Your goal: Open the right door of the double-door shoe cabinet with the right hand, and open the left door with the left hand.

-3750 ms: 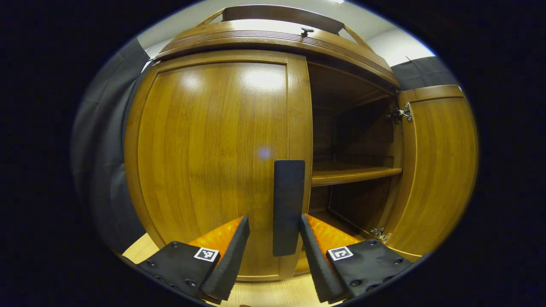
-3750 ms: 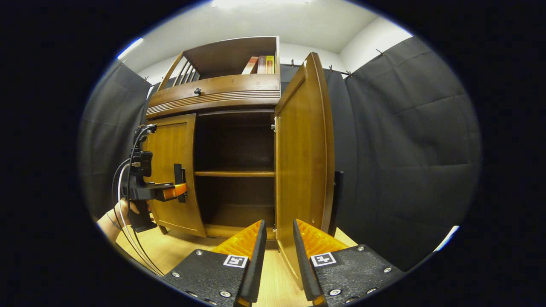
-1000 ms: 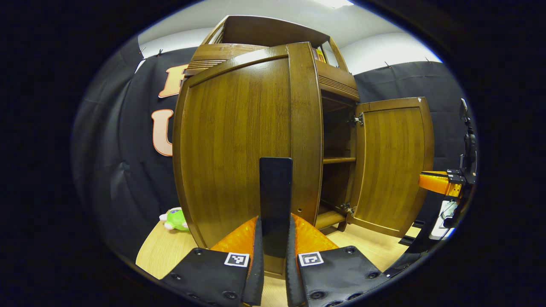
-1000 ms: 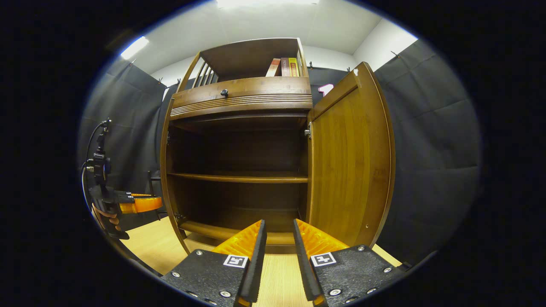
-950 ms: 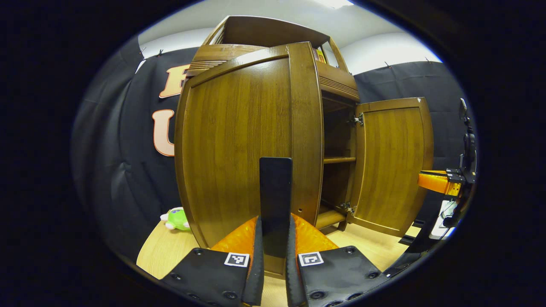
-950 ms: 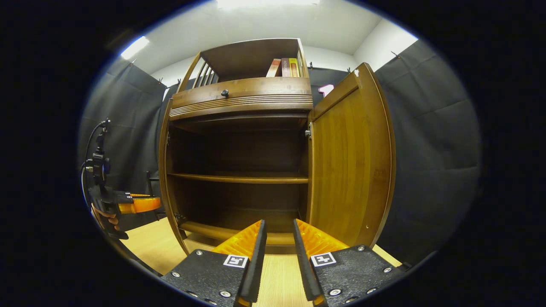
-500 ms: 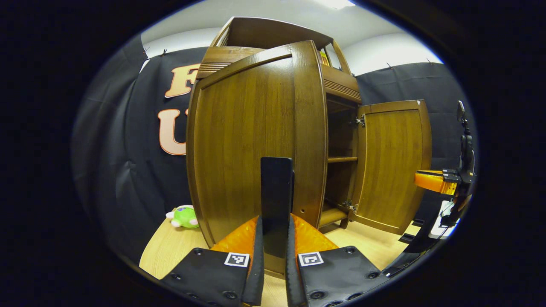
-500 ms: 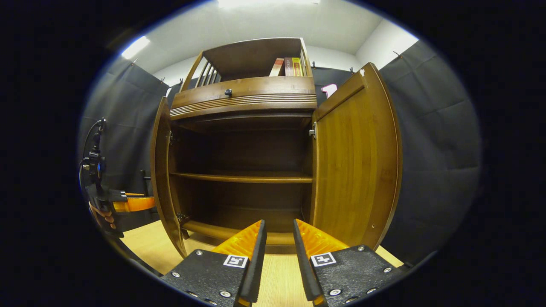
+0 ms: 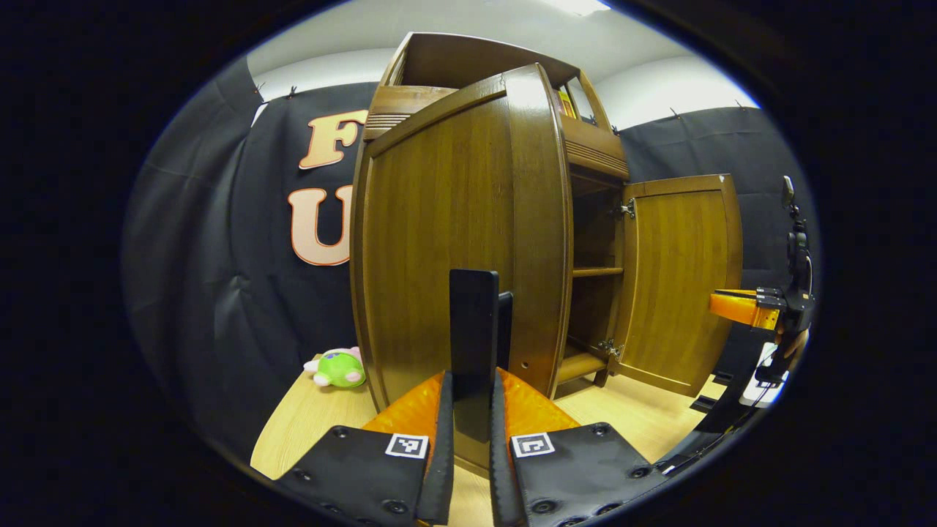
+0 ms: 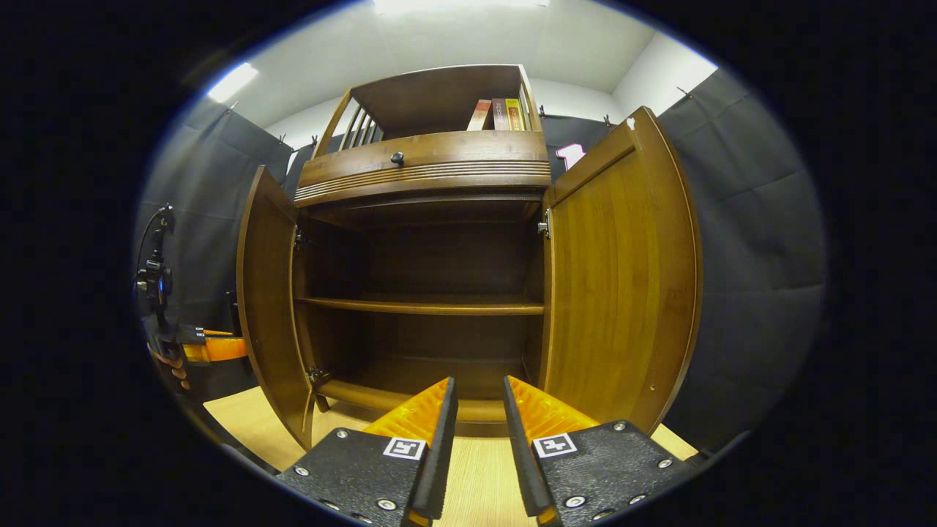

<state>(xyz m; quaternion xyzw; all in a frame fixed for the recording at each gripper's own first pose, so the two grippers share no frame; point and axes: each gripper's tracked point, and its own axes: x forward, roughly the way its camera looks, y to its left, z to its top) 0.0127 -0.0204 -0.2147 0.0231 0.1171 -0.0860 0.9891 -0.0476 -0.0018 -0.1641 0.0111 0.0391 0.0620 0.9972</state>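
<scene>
Wooden left door (image 9: 454, 219) swings wide; left hand-held gripper (image 9: 471, 439) pinching its handle (image 9: 473, 322) could overstrain hinges; right hand-held gripper (image 10: 477, 424) is narrow, empty.

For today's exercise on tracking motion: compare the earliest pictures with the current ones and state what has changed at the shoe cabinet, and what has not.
The left door has swung from shut to wide open, pulled by the left gripper, which closed on the door's handle. The right gripper has let go of the right door and backed off, slightly parted. The right door stays open; the shelf stays bare.
</scene>
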